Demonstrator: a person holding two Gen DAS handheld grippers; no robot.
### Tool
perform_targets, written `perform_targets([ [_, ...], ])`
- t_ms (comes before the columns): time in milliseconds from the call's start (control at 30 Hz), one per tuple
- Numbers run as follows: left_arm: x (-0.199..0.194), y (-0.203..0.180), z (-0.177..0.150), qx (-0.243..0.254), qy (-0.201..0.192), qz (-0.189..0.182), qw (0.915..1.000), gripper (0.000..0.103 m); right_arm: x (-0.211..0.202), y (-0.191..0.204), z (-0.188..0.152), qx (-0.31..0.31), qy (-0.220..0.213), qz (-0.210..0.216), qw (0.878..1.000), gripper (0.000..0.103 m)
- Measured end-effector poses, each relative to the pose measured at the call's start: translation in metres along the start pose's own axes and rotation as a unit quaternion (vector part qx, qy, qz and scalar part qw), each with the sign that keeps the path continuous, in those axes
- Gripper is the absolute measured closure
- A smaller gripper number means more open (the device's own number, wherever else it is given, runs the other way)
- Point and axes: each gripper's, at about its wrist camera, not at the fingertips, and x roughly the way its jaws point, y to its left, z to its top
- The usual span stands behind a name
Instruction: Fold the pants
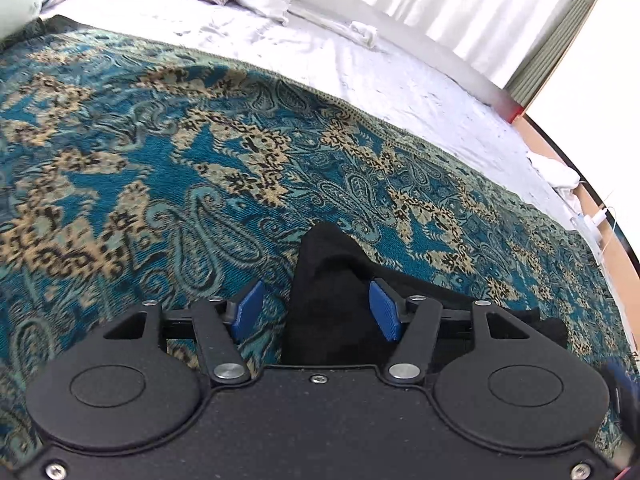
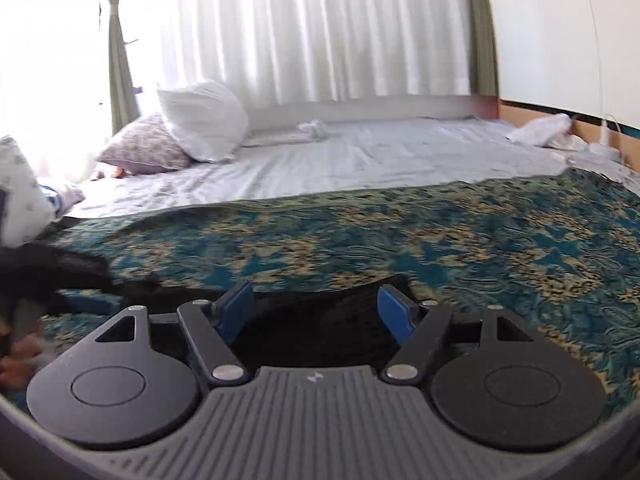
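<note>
Teal paisley bedspread (image 1: 160, 152) beyond both released grippers (image 1: 316, 308) (image 2: 316, 310) (black pants (image 1: 324, 280) between jaws), white curtains (image 2: 300, 32) behind.

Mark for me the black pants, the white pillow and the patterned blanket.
black pants (image 1: 328, 280), left wrist view, raised fold between the open pads.
white pillow (image 2: 204, 120), right wrist view, middle of its face.
patterned blanket (image 1: 160, 168), left wrist view, bare teal stretch.

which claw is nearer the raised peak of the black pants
Left. The left claw is open with the bunched peak of the black fabric pants standing up between its blue pads. The right claw is open over a flatter stretch of the pants, touching nothing.
</note>
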Motion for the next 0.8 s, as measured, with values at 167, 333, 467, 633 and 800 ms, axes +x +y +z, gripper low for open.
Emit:
perform_targets([
  [167, -0.029, -0.017, -0.023, 0.053, -0.038, 0.012, 0.9978, 0.046, 0.06, -0.037, 0.012, 0.022, 0.067, -0.042, 0.997, 0.022],
  [333, -0.043, -0.037, -0.058, 0.101, -0.052, 0.018, 0.9934, 0.046, 0.071, -0.038, 0.001, 0.037, 0.07, -0.058, 0.995, 0.094],
  [467, -0.04, -0.043, -0.084, 0.132, -0.037, 0.047, 0.9893, 0.047, 0.034, -0.028, -0.001, -0.021, -0.038, -0.118, 0.992, 0.101],
  [633, -0.046, -0.04, -0.103, 0.135, -0.039, 0.061, 0.9882, 0.047, 0.048, -0.052, -0.008, 0.013, 0.025, -0.119, 0.993, 0.099],
  [800, -0.067, -0.047, -0.115, 0.152, -0.06, 0.066, 0.9843, 0.046, 0.023, -0.037, -0.011, -0.004, -0.002, -0.035, 0.999, 0.084],
])
